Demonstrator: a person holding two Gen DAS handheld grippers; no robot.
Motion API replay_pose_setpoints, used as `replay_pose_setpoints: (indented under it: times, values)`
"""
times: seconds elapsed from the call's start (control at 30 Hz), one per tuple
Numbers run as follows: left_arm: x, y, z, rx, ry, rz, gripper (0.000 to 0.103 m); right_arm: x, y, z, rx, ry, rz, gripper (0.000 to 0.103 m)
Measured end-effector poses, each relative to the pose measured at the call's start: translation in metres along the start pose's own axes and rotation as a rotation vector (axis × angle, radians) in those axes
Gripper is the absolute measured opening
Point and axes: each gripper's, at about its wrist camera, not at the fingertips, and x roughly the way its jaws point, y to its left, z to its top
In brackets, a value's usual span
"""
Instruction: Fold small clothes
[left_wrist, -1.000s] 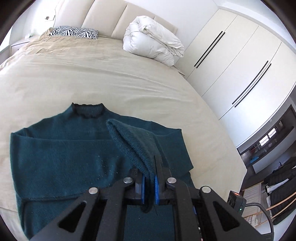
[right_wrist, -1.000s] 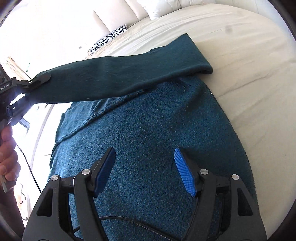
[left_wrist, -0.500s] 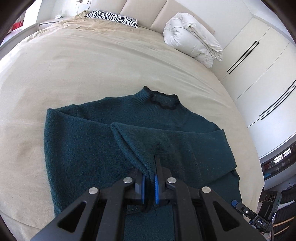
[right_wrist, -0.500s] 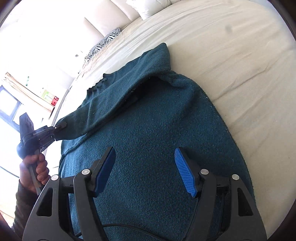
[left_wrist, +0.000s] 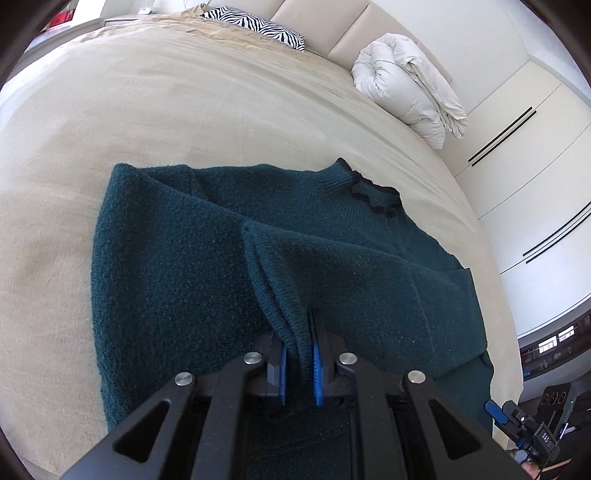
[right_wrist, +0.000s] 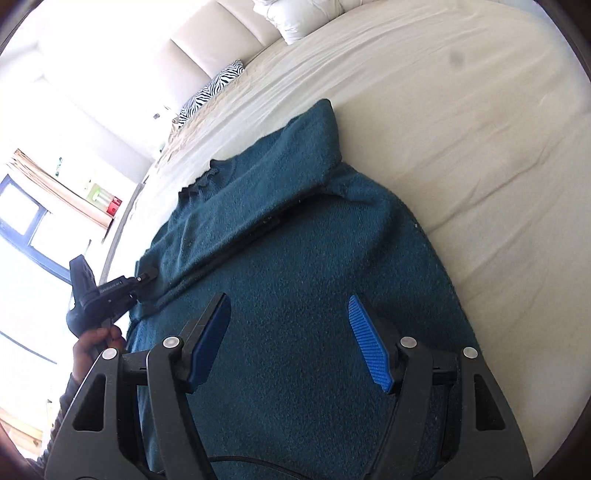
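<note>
A dark teal knit sweater (left_wrist: 177, 266) lies flat on the beige bed, its frilled collar (left_wrist: 373, 194) toward the headboard. My left gripper (left_wrist: 298, 363) is shut on the cuff of one sleeve (left_wrist: 280, 280), which lies folded across the sweater's body. In the right wrist view the sweater (right_wrist: 303, 295) fills the middle, and the left gripper (right_wrist: 146, 277) shows holding the sleeve end at the sweater's left edge. My right gripper (right_wrist: 290, 341) is open and empty, hovering just above the sweater's lower body.
The beige bed sheet (left_wrist: 184, 110) spreads around the sweater. A zebra-print pillow (left_wrist: 255, 24) and a rolled white duvet (left_wrist: 406, 92) lie at the headboard. White wardrobe doors (left_wrist: 524, 147) stand to the right. A window (right_wrist: 22, 221) is at the left.
My left gripper has carried the sleeve across the sweater and lowered it onto the body. The right gripper has stayed open over the lower body.
</note>
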Motion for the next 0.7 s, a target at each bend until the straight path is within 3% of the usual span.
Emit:
replay_pose_setpoints:
  times: [0.17,0.27,0.47,0.57,0.7]
  values:
    - [0.007,0.022,0.001,-0.075,0.012,-0.099,0.016,0.003,-0.008,0.052,0.077,-0.014,0.144,0.065]
    - [0.01,0.031,0.001,-0.108,0.004,-0.143,0.015,0.03,-0.016,0.088,0.143,0.039,0.222,0.065]
    - [0.012,0.026,-0.001,-0.065,-0.032,-0.14,0.015,0.101,-0.047,0.145,0.305,0.105,0.256,0.065]
    - [0.014,0.021,-0.001,-0.036,-0.045,-0.116,0.015,0.12,-0.053,0.171,0.346,0.102,0.266,0.065]
    - [0.012,0.024,-0.002,-0.027,-0.055,-0.115,0.015,0.143,-0.054,0.194,0.359,0.164,0.295,0.065]
